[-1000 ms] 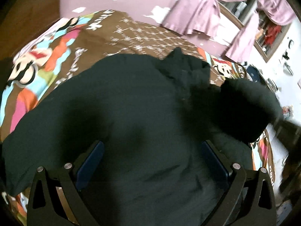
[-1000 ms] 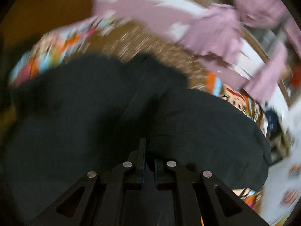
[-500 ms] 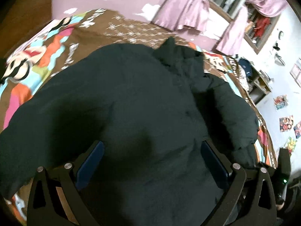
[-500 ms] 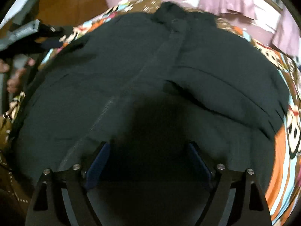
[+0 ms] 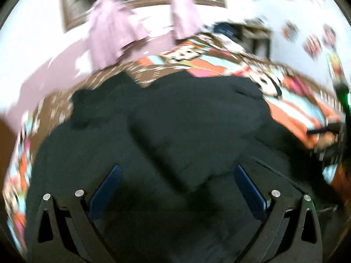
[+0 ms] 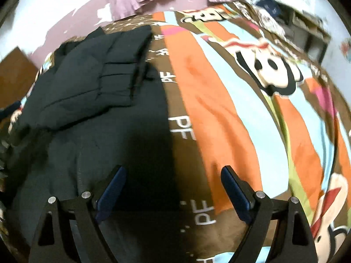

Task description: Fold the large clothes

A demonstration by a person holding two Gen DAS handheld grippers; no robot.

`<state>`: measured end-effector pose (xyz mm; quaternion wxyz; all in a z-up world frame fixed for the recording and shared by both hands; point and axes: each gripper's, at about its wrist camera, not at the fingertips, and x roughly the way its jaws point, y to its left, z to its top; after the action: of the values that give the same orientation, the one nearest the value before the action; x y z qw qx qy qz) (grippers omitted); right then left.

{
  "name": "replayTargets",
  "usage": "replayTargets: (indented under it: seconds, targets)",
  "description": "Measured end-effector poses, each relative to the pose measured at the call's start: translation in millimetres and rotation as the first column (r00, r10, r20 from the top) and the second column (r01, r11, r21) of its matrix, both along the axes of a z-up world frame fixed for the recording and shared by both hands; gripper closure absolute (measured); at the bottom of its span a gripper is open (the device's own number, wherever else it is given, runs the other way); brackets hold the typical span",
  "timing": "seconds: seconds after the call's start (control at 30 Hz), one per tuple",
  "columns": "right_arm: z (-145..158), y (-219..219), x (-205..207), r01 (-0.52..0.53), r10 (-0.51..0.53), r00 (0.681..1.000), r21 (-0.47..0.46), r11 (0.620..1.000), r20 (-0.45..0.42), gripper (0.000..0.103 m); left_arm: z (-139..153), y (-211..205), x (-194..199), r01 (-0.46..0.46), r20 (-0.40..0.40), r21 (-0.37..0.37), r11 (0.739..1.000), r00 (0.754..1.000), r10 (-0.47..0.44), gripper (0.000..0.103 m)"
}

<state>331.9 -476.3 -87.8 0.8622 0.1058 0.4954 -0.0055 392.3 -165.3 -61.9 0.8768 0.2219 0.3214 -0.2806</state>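
Bedspread [image 6: 230, 114] under dark jacket [image 6: 92, 100]

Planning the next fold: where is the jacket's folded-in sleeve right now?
In the right wrist view the sleeve lies across the black jacket, upper left, its cuff beside the cartoon bedspread.

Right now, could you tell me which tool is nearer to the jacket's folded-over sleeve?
Left. The left tool hangs open right above the sleeve; the right tool sits off beside the jacket's edge, over the bedspread.

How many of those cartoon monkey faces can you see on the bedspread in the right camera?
2 whole faces: one mid-right beside the orange stripe, one at the far end near the curtains. Partial figures at the edges may be more; the jacket may hide others.
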Motion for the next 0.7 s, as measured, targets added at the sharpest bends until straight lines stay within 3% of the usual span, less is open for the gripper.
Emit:
replayTargets:
  seconds: [0.13, 0.27, 0.33, 0.37, 0.4, 0.5, 0.57, 0.7]
  targets:
    - [1.2, -7.1, -1.3, -0.044, 0.044, 0.999, 0.005, 0.999, 0.007, 0.015, -31.0, -48.8, 3.0, 0.034, 0.078, 0.161, 0.986, 0.996, -0.047, 0.002]
    - [-2.6, -14.4, -3.1, -0.035, 0.035, 0.999, 0.010, 0.999, -0.001, 0.015, -42.1, -70.7, 16.8, 0.026, 0.121, 0.163, 0.986, 0.992, -0.047, 0.005]
    - [-2.4, -13.1, -12.3, -0.031, 0.031, 1.000, 0.006, 1.000, 0.003, 0.015, -42.1, -70.2, 21.4, 0.035, 0.119, 0.121, 0.992, 0.992, -0.049, 0.032]
    - [-1.5, -14.4, -11.5, -0.030, 0.029, 1.000, 0.003, 1.000, 0.007, 0.015, -41.1, -68.4, 22.6, 0.043, 0.102, 0.105, 0.994, 0.993, -0.054, 0.055]
    - [-1.3, -14.3, -11.4, -0.027, 0.027, 1.000, 0.002, 1.000, 0.010, 0.015, -39.7, -67.3, 26.3, 0.052, 0.074, 0.085, 0.995, 0.996, -0.059, 0.070]
    - [1.1, -12.4, -8.4, -0.017, 0.017, 1.000, 0.009, 1.000, 0.016, 0.015, -38.4, -70.2, 27.4, 0.053, 0.082, 0.081, 0.995, 0.995, -0.059, 0.090]
    - [4.1, -8.3, -5.4, -0.020, 0.019, 1.000, 0.008, 1.000, 0.023, 0.015, -35.5, -65.9, 28.0, 0.050, 0.084, 0.065, 0.997, 0.995, -0.056, 0.096]
    - [13.8, 0.8, 2.7, -0.016, 0.016, 0.998, 0.002, 1.000, 0.054, 0.015, -16.8, -41.1, 26.6, 0.000, 0.074, -0.040, 0.999, 0.997, 0.003, 0.099]
